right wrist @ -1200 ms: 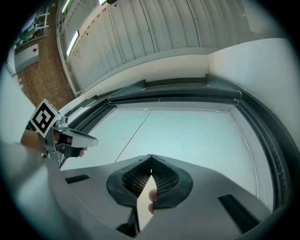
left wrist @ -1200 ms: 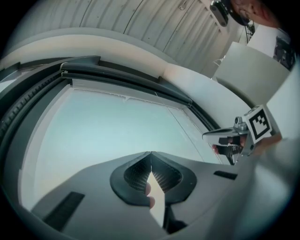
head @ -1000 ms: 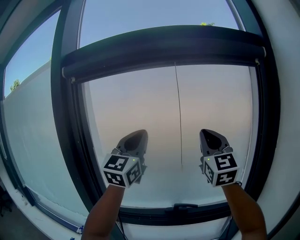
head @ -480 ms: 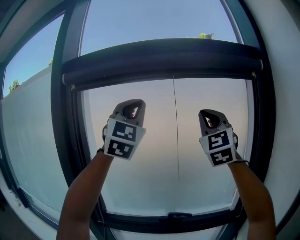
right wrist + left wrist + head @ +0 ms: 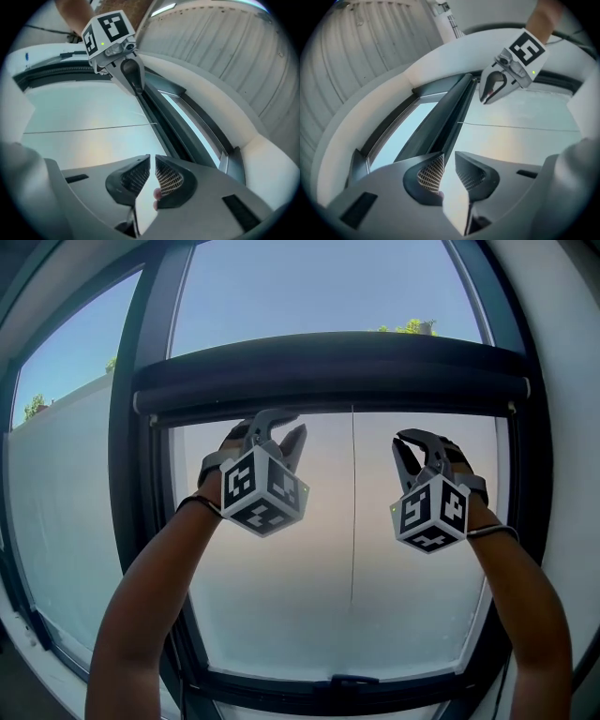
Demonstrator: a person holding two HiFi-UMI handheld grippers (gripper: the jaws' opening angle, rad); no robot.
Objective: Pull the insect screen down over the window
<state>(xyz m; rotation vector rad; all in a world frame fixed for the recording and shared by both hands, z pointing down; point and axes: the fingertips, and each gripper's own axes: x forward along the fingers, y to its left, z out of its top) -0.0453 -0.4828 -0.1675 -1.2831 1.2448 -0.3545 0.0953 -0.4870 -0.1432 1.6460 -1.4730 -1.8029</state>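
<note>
Two raised forearms [image 5: 150,615] hold tongs up against a tall, dark-framed window [image 5: 127,521]. The insect screen [image 5: 328,367] is rolled up in a dark horizontal housing that runs across the window above both tongs. The left tongs [image 5: 281,432] point up with the tips close under the roll's lower edge, though contact cannot be judged. The jaws are opening, with only a narrow gap so far (nothing lies between them). The right tongs [image 5: 419,442] sit about level with the left tongs, a little further below the roll, clenched on nothing. A thin cord [image 5: 352,512] hangs down the frosted pane [image 5: 281,615] between the two tongs. Blue sky [image 5: 319,287] shows above the roll.
</note>
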